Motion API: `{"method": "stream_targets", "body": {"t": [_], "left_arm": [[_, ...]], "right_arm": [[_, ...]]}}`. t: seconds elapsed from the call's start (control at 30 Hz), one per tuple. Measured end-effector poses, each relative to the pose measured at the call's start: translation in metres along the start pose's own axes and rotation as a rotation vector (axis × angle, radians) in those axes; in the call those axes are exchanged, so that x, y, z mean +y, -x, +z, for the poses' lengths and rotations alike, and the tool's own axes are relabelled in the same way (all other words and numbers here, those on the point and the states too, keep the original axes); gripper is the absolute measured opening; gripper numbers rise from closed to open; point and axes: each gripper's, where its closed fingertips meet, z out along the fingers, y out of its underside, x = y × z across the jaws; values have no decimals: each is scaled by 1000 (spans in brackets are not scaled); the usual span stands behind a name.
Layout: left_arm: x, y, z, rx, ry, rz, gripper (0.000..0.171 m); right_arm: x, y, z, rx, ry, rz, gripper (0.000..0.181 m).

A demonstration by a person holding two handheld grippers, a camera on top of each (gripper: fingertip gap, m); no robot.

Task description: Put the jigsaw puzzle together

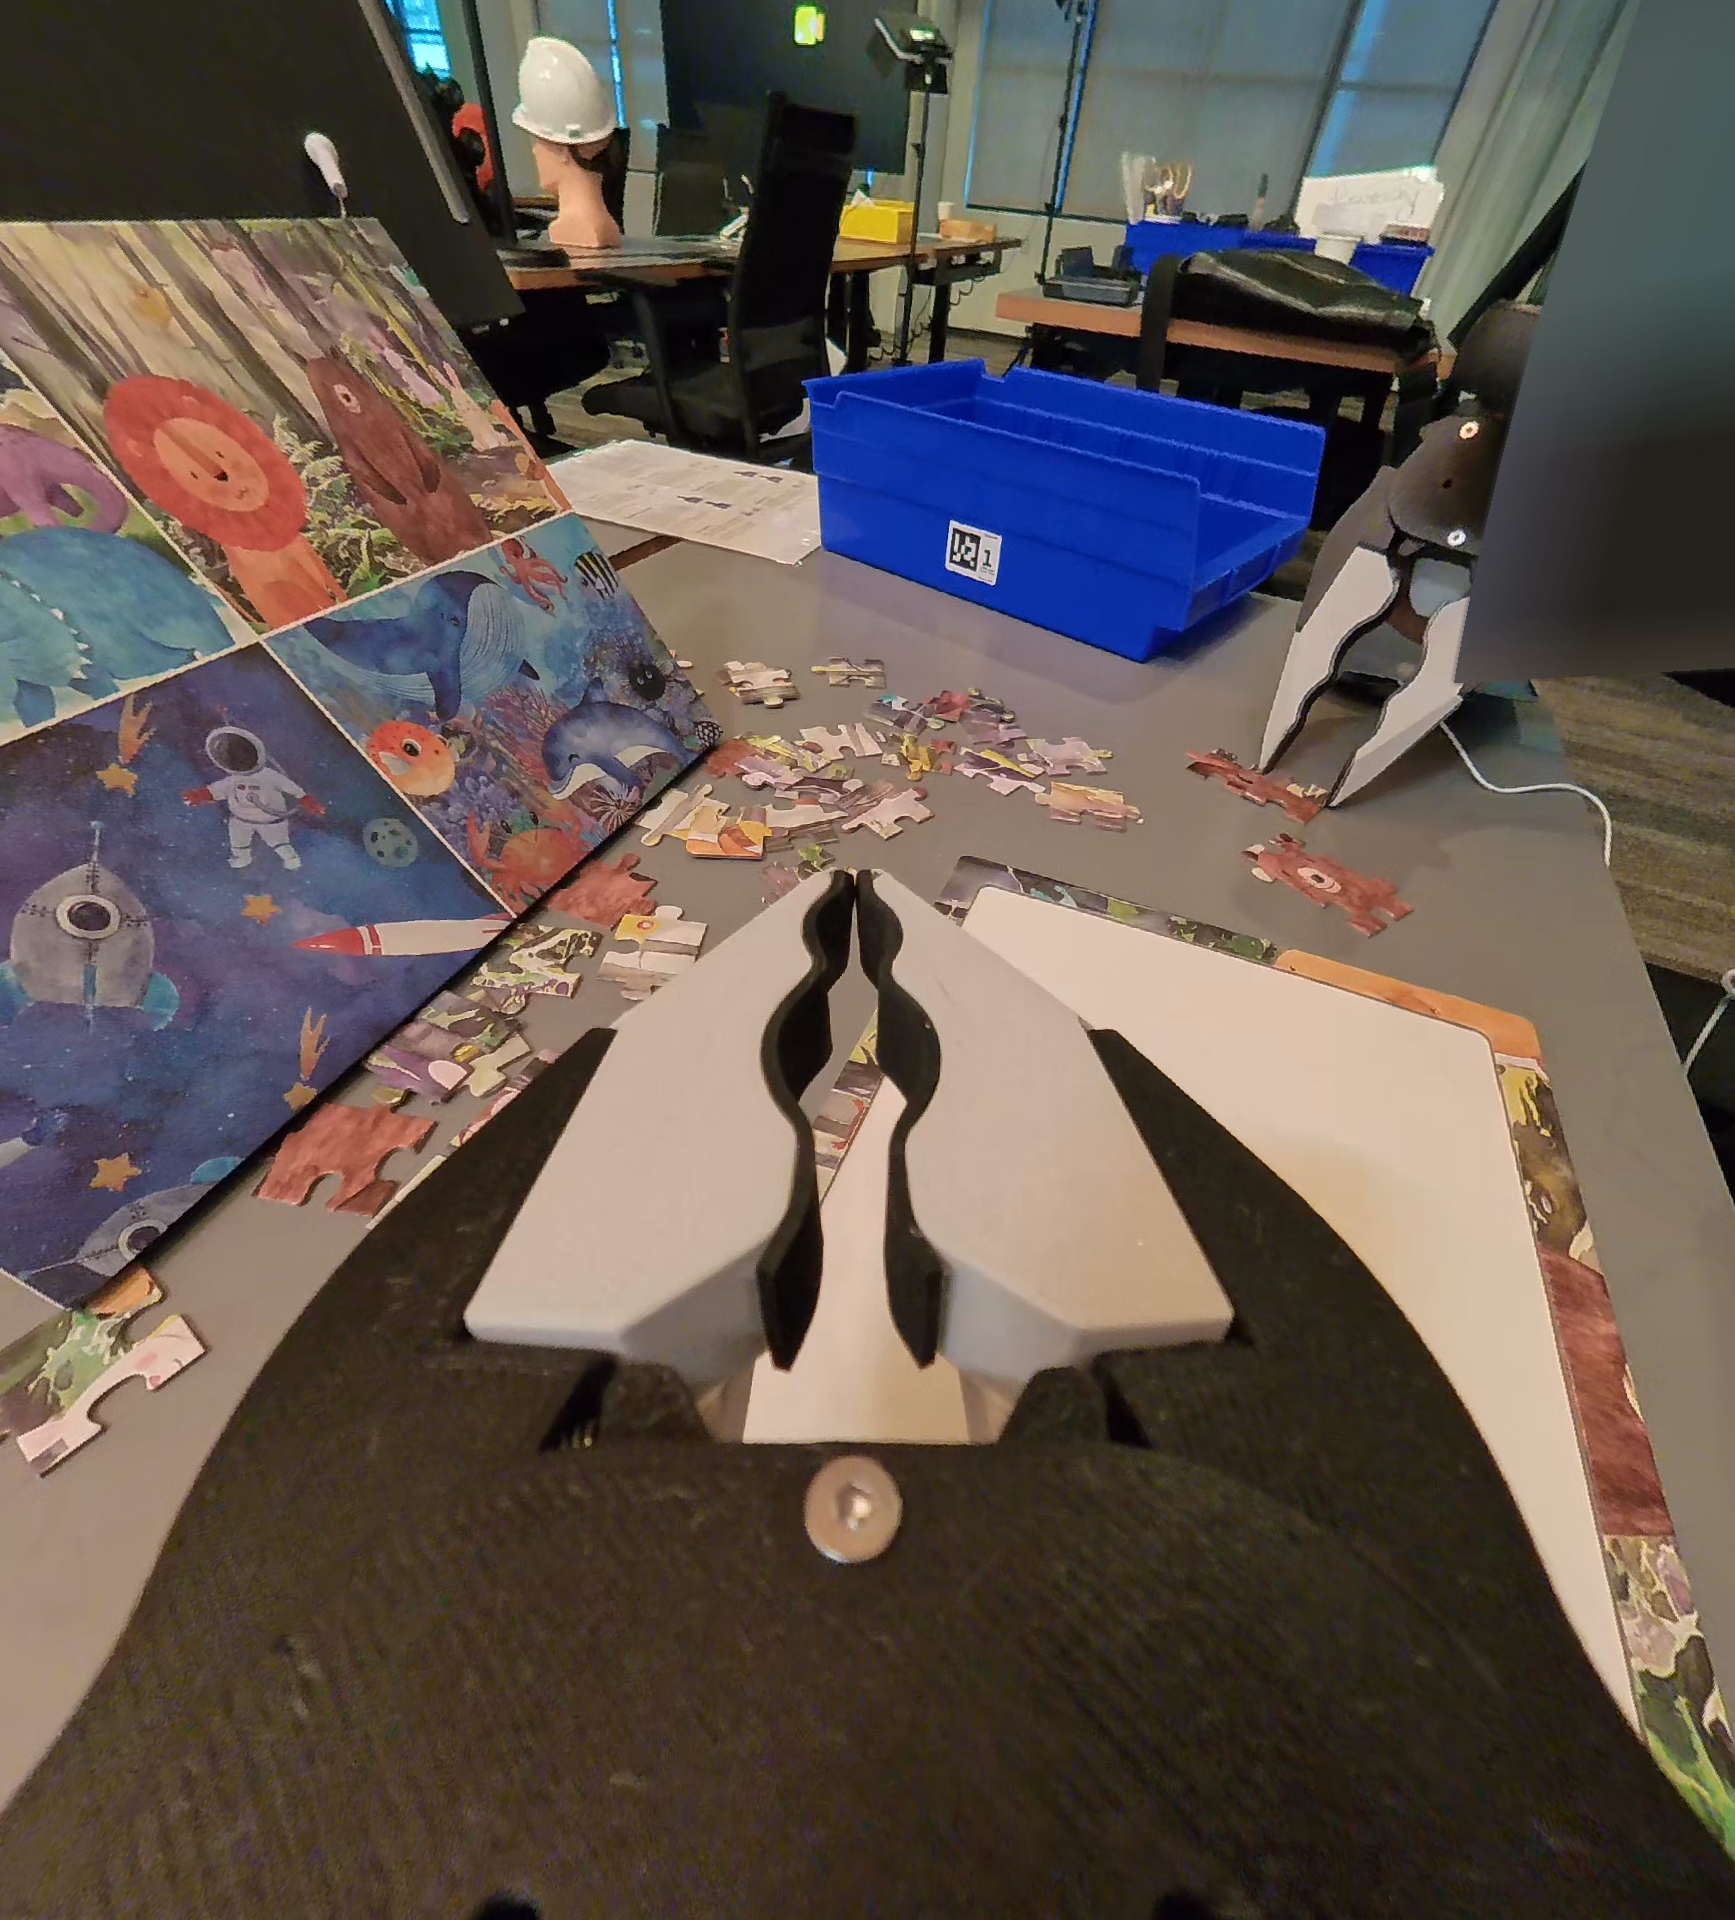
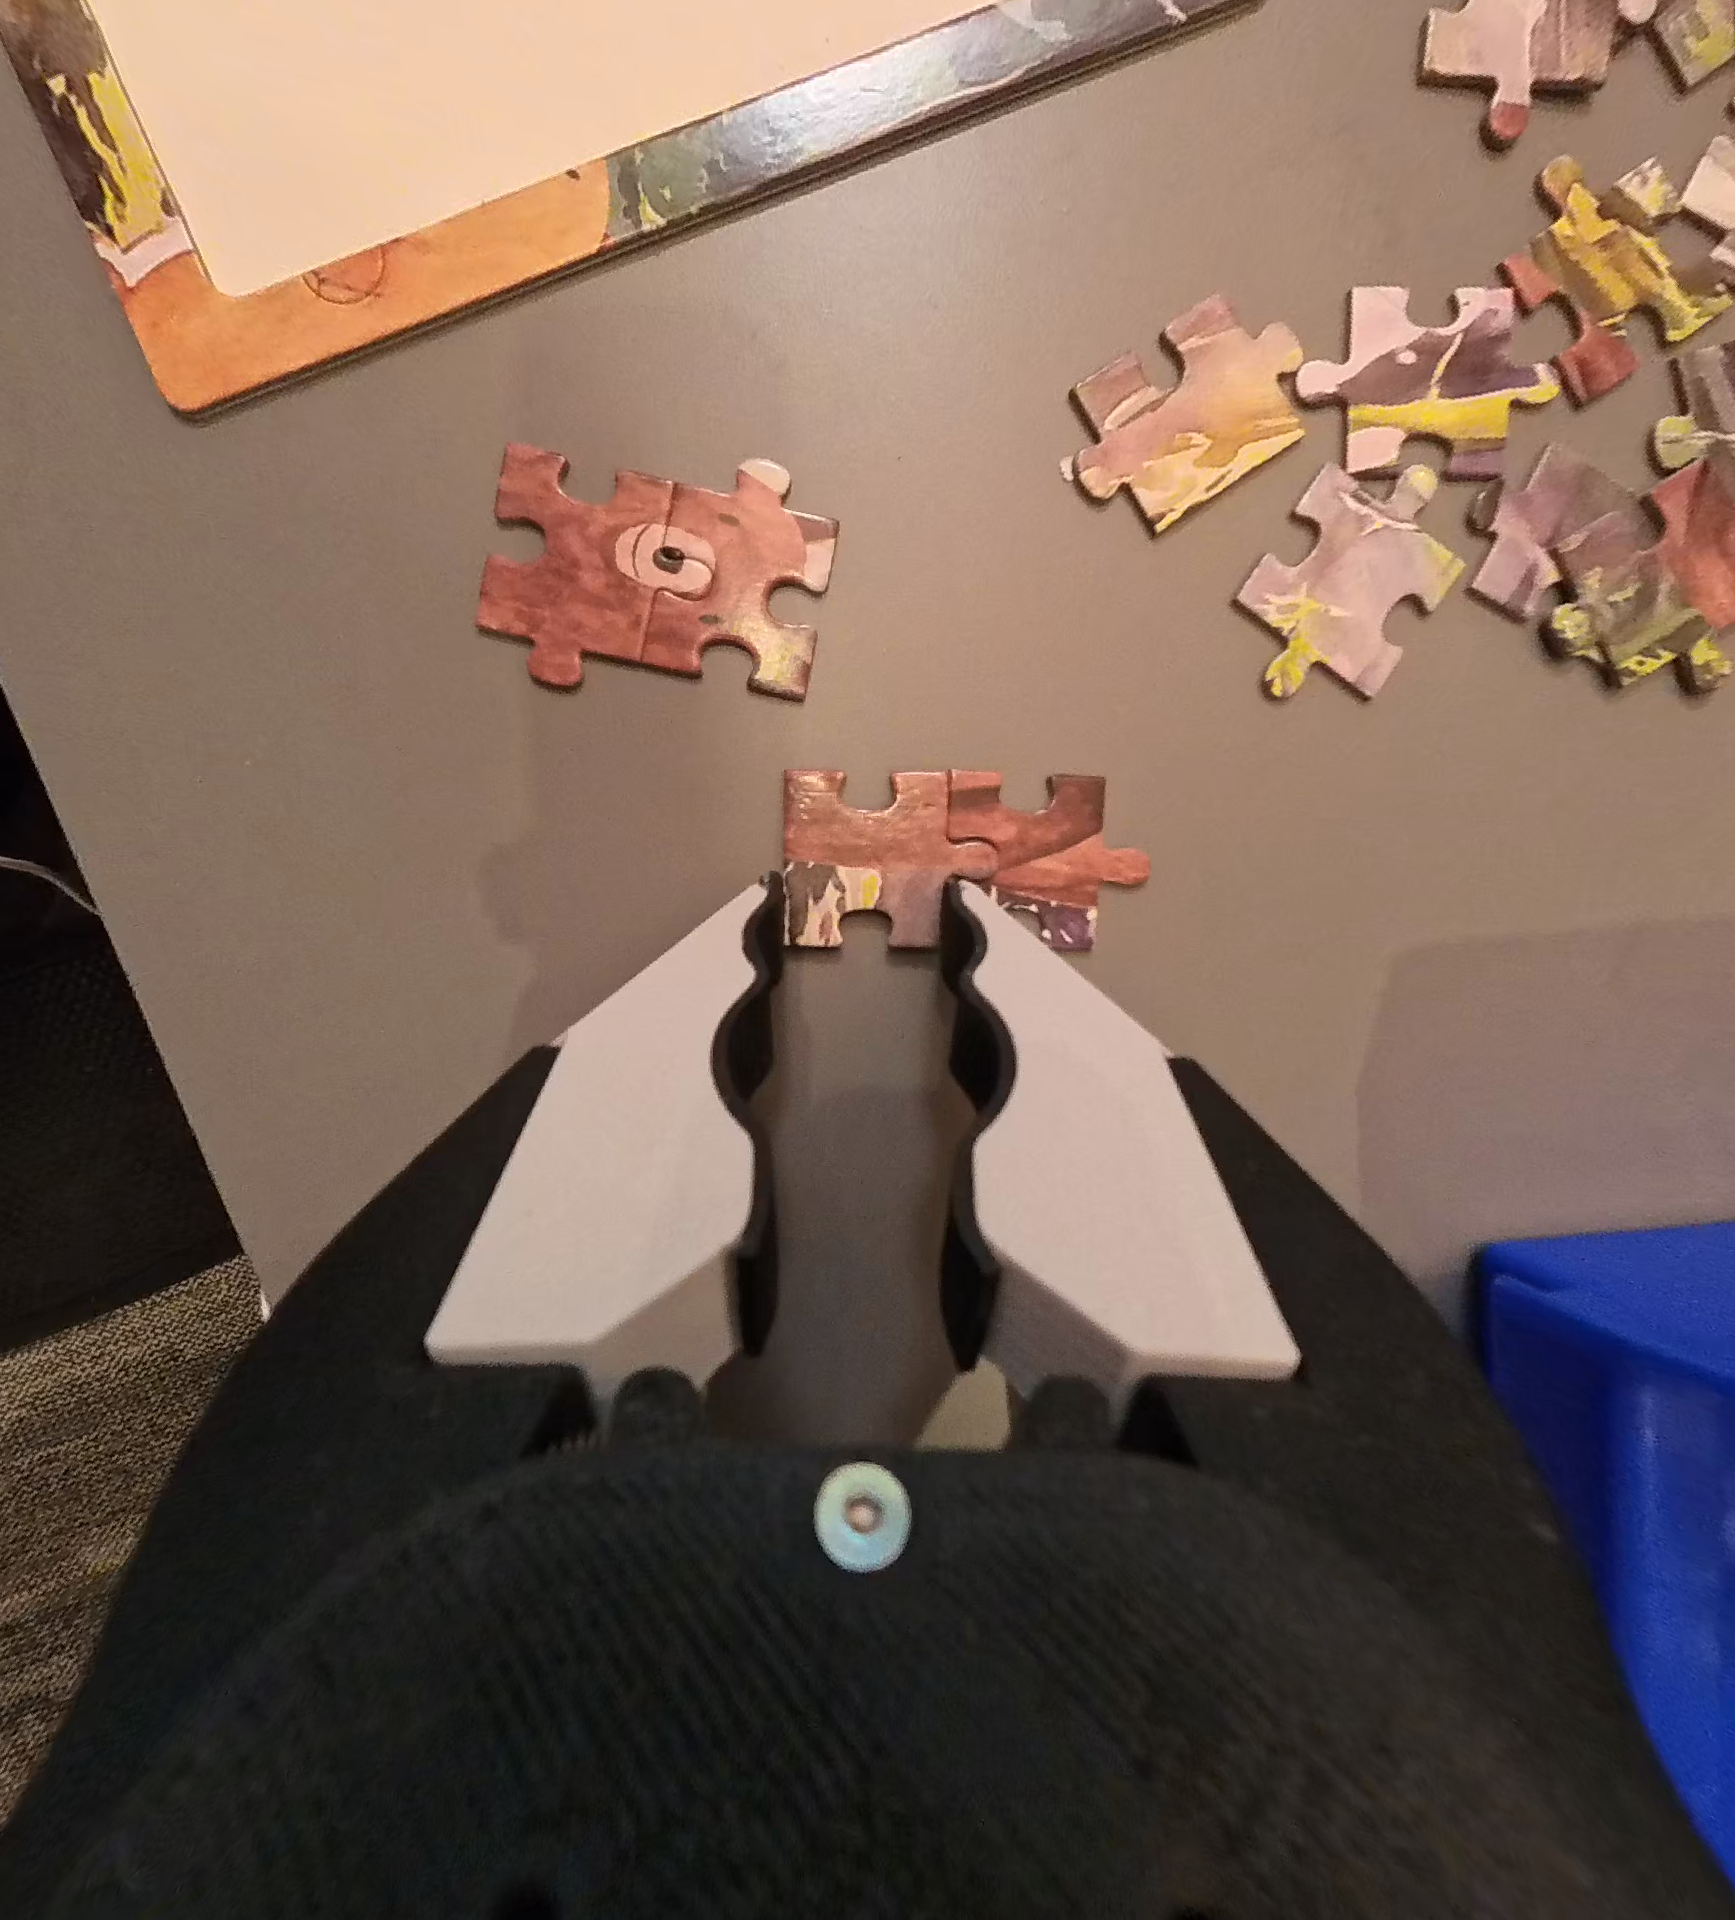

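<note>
Two grippers: my left gripper (image 1: 855,883) pinched together, parked above puzzle tray (image 1: 1258,1091).
Right gripper (image 2: 858,899): fingers apart, straddling joined brown bear pieces (image 2: 956,836), lining up a grab.

Left gripper (image 1: 856,883) fingers pressed together; right gripper (image 2: 858,896) fingers apart, tips down.

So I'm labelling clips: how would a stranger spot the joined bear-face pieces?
Find the white puzzle tray. Just off its orange corner, two joined brown pieces lie apart. Unlike the brown pair at the right gripper, they show a pale snout.
</note>
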Motion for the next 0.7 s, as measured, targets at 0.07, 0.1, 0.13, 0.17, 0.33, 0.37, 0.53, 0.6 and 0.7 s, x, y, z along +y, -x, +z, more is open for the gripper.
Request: {"method": "stream_targets", "body": {"t": [0.07, 0.1, 0.13, 0.17, 0.33, 0.37, 0.53, 0.6, 0.7], "left_arm": [[0, 0, 0, -1, -1, 0, 0], [0, 0, 0, -1, -1, 0, 0], [0, 0, 0, -1, -2, -1, 0], [0, 0, 0, -1, -2, -1, 0], [0, 0, 0, 0, -1, 1, 0], [0, 0, 0, 0, -1, 0, 0], [-1, 0, 0, -1, -3, 0, 0], [-1, 0, 0, -1, -3, 0, 0], [0, 0, 0, 0, -3, 1, 0]], "right_arm": [[0, 1, 1, -2, 2, 1, 29], [-1, 1, 1, -2, 1, 1, 29], [-1, 1, 1, -1, 1, 2, 29], [0, 0, 1, 0, 2, 3, 29], [1, -1, 1, 0, 3, 5, 29], [1, 0, 1, 0, 4, 6, 29], [1, 0, 0, -2, 16, 18, 30], [1, -1, 0, 3, 16, 17, 30], [0, -1, -1, 5, 6, 21, 30]]}}
